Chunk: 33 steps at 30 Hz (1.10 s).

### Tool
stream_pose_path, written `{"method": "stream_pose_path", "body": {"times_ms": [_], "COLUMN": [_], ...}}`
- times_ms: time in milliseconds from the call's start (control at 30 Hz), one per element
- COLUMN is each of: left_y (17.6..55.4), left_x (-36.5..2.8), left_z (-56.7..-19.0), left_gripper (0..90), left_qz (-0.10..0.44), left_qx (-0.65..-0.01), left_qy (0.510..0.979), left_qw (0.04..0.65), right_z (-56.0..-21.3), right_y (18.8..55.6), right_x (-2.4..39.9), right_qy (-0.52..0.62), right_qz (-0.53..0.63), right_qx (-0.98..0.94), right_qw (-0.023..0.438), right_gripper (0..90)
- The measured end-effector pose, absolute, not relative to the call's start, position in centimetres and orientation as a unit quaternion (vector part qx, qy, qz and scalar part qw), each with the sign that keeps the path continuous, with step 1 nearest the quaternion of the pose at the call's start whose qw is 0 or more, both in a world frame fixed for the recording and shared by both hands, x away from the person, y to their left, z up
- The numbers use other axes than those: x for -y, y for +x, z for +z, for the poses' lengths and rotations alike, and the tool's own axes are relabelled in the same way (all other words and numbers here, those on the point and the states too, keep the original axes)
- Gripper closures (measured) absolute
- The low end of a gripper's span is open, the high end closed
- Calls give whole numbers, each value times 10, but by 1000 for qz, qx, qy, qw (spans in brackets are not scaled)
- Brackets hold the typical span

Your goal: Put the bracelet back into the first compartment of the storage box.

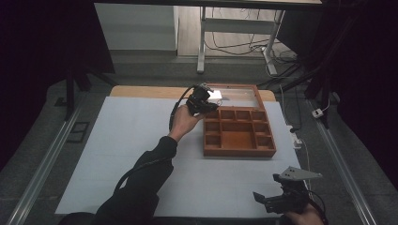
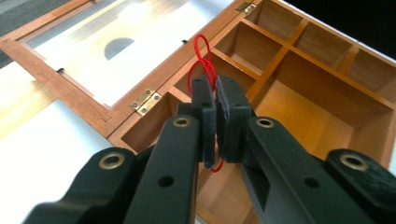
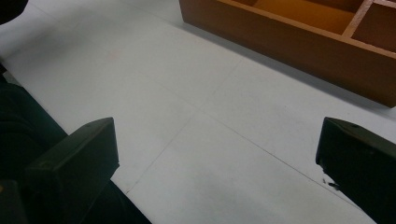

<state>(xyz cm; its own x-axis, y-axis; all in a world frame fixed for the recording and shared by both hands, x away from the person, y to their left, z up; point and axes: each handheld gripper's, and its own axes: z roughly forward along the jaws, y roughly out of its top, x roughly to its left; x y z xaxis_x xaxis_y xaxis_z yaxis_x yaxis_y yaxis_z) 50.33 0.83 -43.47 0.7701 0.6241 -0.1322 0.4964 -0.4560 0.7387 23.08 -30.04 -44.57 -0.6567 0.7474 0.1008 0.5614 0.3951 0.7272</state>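
A wooden box (image 1: 239,152) with several compartments sits on the white table cover, its glass lid (image 1: 234,93) lying open behind it. My left gripper (image 1: 209,105) hovers over the box's far-left corner. In the left gripper view its jaws (image 2: 215,86) are shut on a thin red cord (image 2: 201,51), which loops up above the pads and shows again below them, over a back-row compartment (image 2: 224,65) near the brass hinge (image 2: 147,101). My right gripper (image 1: 263,199) rests low at the front right of the table. It stands open (image 3: 217,154) over bare cover, with the box wall (image 3: 289,37) beyond it.
The white cover (image 1: 131,150) spreads wide to the left of the box and in front of it. A person's dark sleeve (image 1: 145,173) crosses the front middle. Cables and a small white plug (image 1: 319,112) lie off the table's right edge. Table legs (image 1: 202,42) stand behind.
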Motion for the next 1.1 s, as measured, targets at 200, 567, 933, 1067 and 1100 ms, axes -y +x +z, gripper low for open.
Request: {"method": "stream_pose_path", "body": {"times_ms": [200,567,933,1067,1100], "left_y": [508,516,520,522,522], "left_x": [-6,-5,-2,-1,-1], "left_z": [-438,-456,-475,-481,-483], "left_gripper": [862,860,860,860,860], "left_qz": [85,90,92,88,87], "left_qx": [-333,-339,-346,-350,-351], "left_qy": [851,854,859,860,861], "left_qw": [398,384,366,360,359], "right_z": [-446,-446,-446,-446,-446], "right_y": [231,231,231,231,231], "right_x": [300,301,301,301,301], "right_qy": [394,396,395,395,395], "right_qz": [382,384,385,385,385], "right_qx": [-827,-826,-826,-825,-825], "right_qw": [122,120,120,120,120], "right_gripper": [0,0,0,0,0]}}
